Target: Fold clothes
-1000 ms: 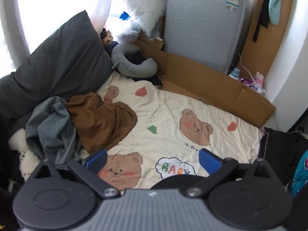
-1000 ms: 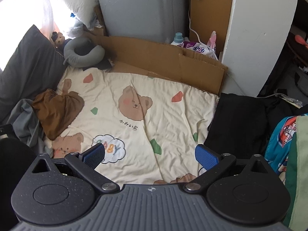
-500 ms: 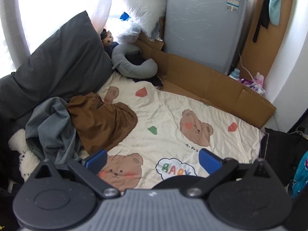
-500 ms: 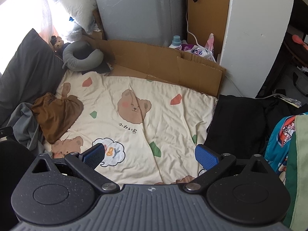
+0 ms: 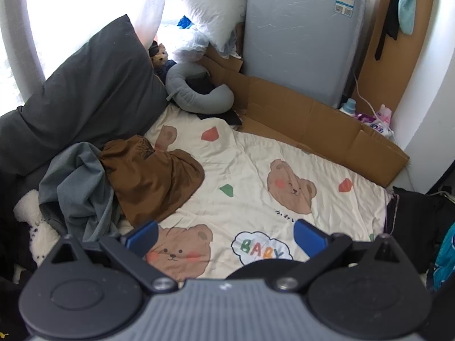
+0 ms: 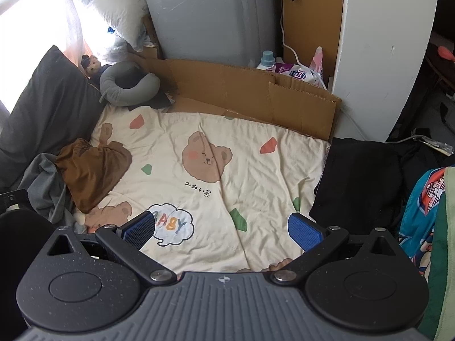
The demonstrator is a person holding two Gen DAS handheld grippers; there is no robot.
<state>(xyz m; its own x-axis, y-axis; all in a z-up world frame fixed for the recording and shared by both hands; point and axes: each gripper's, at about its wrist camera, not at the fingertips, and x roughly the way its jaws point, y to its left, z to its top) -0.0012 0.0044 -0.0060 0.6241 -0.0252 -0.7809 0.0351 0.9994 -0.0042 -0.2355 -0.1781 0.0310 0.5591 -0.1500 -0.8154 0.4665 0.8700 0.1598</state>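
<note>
Nearest the cameras, the left claw [image 5: 224,234] and the right claw [image 6: 221,228] are both hanging wide apart with nothing between their blue pads, poised above the bed and touching no cloth. Compared with a second ago, the left view is sitting almost unchanged, while the right view is showing the bear-print blanket [image 6: 216,153] from a slightly higher, more pulled-back angle, so the right claw is lifting a little and neither one is closing on a garment yet. That suggests the folding has not begun and the person is still choosing what to take first. Just beyond the left claw, at the bed's left edge, the brown garment [image 5: 153,179] is lying crumpled on the blanket, overlapping the bunched grey garment [image 5: 76,187] beside it; both are waiting unfolded. On the right side of the bed, a black garment [image 6: 361,182] is lying spread past the blanket's edge. The middle of the blanket is lying bare, offering room for spreading a piece out. Farther back, a dark pillow [image 5: 88,91] and a grey neck pillow [image 5: 199,99] are resting against the head of the bed, with flattened cardboard [image 5: 312,125] running behind them.
</note>
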